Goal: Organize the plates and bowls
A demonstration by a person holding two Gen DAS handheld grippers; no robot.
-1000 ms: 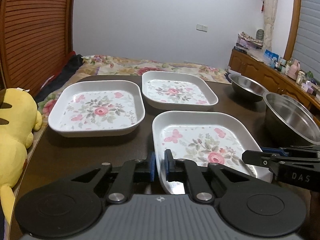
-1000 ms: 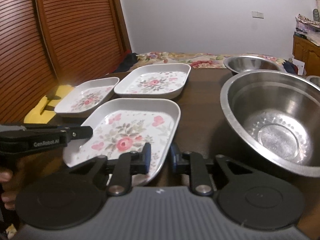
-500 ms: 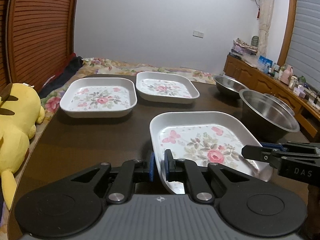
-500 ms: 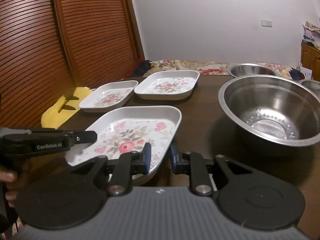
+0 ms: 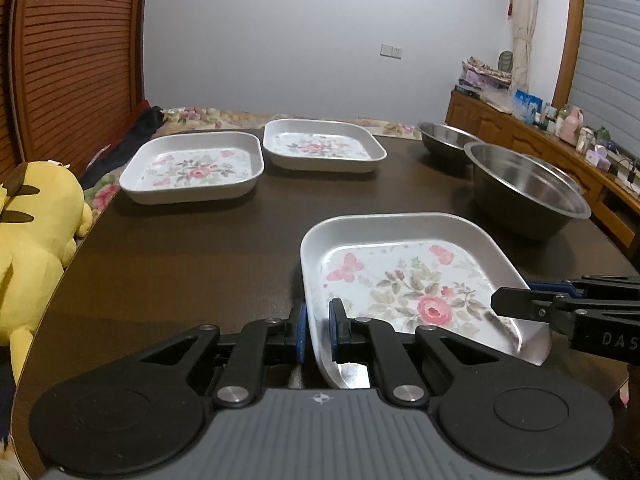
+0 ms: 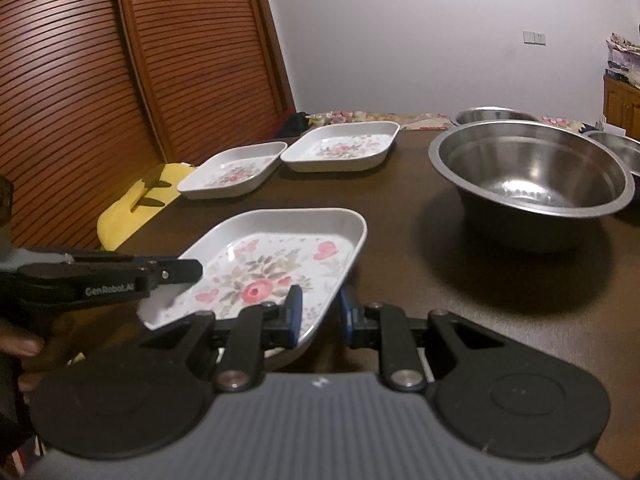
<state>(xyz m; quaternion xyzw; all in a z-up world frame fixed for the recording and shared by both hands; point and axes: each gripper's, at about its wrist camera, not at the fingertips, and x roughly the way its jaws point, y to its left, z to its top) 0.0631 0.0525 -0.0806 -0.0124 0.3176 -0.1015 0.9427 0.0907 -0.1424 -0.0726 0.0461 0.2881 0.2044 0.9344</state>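
A square white plate with a rose print (image 5: pixel 408 280) is held between both grippers, near the front of the dark table (image 5: pixel 180 260). My left gripper (image 5: pixel 317 332) is shut on its near left rim. My right gripper (image 6: pixel 320 308) is shut on its near right rim (image 6: pixel 340 272). Each gripper shows in the other's view: the right gripper (image 5: pixel 516 300) and the left gripper (image 6: pixel 188 272). Two matching plates (image 5: pixel 196 168) (image 5: pixel 320 148) rest side by side at the far left. A large steel bowl (image 6: pixel 528 176) stands to the right.
A smaller steel bowl (image 5: pixel 444 136) sits behind the large one, and another bowl (image 6: pixel 616 148) peeks in at the far right. A yellow plush toy (image 5: pixel 36 232) lies off the table's left edge. Slatted wooden doors stand at left, with a cluttered sideboard (image 5: pixel 560 140) at right.
Both grippers have drawn the held plate back toward the near edge. The two resting plates and the bowls now look farther away. Neither grip has changed.
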